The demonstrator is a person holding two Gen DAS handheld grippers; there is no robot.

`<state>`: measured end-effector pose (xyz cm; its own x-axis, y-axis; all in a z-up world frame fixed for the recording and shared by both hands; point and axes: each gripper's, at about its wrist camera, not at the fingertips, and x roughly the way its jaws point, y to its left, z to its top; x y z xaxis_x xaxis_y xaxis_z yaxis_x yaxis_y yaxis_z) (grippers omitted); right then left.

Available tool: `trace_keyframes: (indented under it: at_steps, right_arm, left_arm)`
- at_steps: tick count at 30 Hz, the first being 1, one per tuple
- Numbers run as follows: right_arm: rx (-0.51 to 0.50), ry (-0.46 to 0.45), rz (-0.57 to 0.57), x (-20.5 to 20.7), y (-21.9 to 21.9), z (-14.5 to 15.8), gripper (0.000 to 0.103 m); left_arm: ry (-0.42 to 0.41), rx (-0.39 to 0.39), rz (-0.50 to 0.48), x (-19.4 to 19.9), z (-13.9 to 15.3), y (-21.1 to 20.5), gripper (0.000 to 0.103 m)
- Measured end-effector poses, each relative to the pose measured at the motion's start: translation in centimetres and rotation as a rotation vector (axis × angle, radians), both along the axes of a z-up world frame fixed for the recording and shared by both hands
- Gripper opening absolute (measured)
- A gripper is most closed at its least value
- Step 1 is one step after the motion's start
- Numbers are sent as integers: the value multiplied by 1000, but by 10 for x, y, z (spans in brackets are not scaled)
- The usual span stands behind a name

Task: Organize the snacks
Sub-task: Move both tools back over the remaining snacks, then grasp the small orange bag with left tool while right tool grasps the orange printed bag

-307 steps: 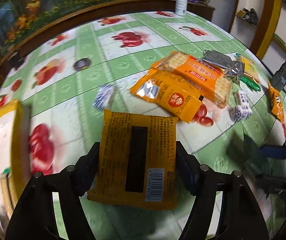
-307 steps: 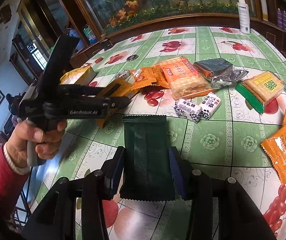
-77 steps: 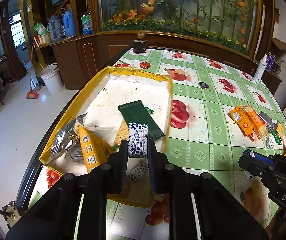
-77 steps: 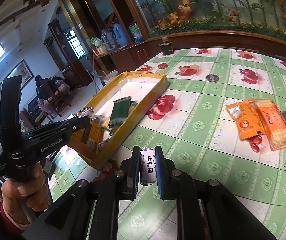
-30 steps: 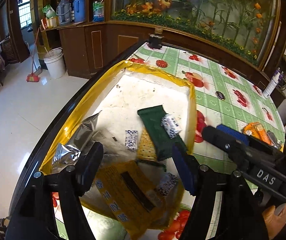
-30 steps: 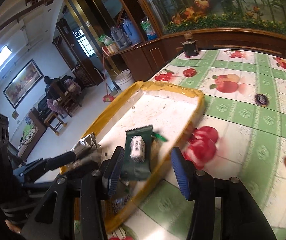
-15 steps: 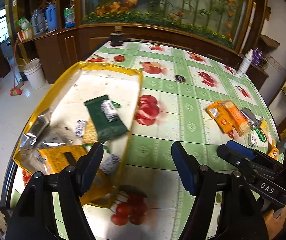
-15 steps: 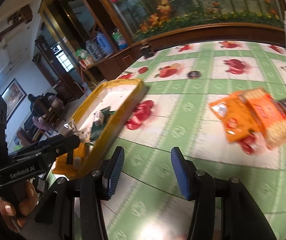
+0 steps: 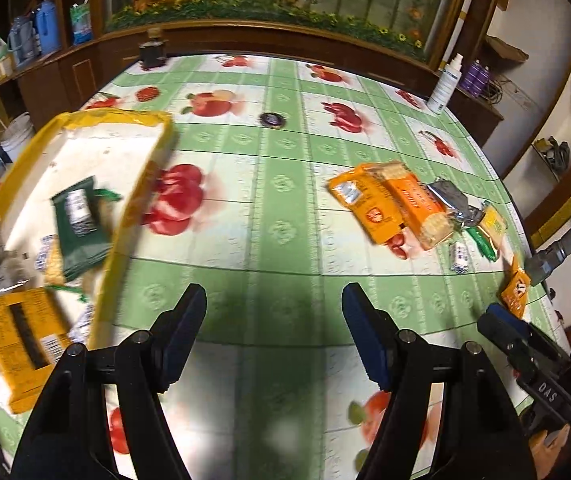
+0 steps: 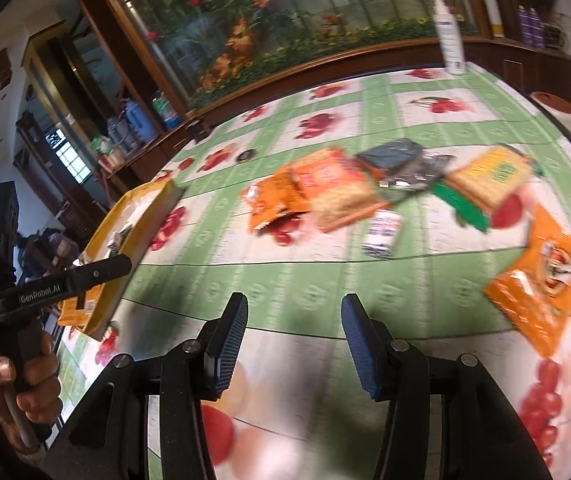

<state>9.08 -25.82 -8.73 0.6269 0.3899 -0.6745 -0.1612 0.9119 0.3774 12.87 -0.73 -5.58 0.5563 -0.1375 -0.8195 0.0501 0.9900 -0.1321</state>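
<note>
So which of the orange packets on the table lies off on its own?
The orange packet with the cartoon face. It lies alone near the table's edge; the other two overlap in the pile.

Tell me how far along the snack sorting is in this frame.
Partly done. The yellow tray already holds several snacks, including a green packet and an orange packet. Nothing is in hand: the left gripper and right gripper are both open and empty. Left on the tablecloth: the orange cracker packs, a silver packet, a small white candy and an orange bag.
</note>
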Motion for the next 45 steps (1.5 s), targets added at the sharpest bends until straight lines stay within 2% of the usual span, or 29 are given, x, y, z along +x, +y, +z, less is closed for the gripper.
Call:
trace_keyframes:
  at_steps: [5,12,17,20,24,25,27,29,32,37,41,45]
  right_arm:
    - [-26,-8,-73,-10,-35,0,52]
    - [-94,-44,-176,-22,-74,7,55]
    - [-155,-49,-265,-24,-96,8,65]
    - [-157,-19,-302,-19,-106,2,66]
    - [-163,9,-317,-11,-107,-6,67]
    - [-169,15,-321,-9,-107,-8,68]
    - [-183,26,-328,-6,-106,-11,69]
    - [-189,37,-336,-3,-105,-13,69]
    - [-188,56,-350,1,-106,-15,71]
    - [-184,81,-379,12,-106,-17,75]
    - [-186,93,-375,20,-102,-17,78]
    - [-200,101,-362,24,-98,-17,83]
  left_arm:
    - [20,-33,-9,29,-6,-24,70]
    - [78,-100,24,72,-26,-43,70]
    - [93,-132,50,94,-34,-53,70]
    - [119,-162,58,105,-42,-58,70]
    - [89,-96,77,113,-42,-68,71]
    - [79,-55,85,115,-42,-72,72]
    - [60,-3,100,117,-44,-75,87]
    - [41,46,110,120,-48,-75,94]
    - [18,82,85,121,-50,-73,94]
    - [14,69,41,123,-51,-61,94]
    - [44,60,-6,125,-51,-49,94]
    - [96,-18,3,129,-47,-38,93]
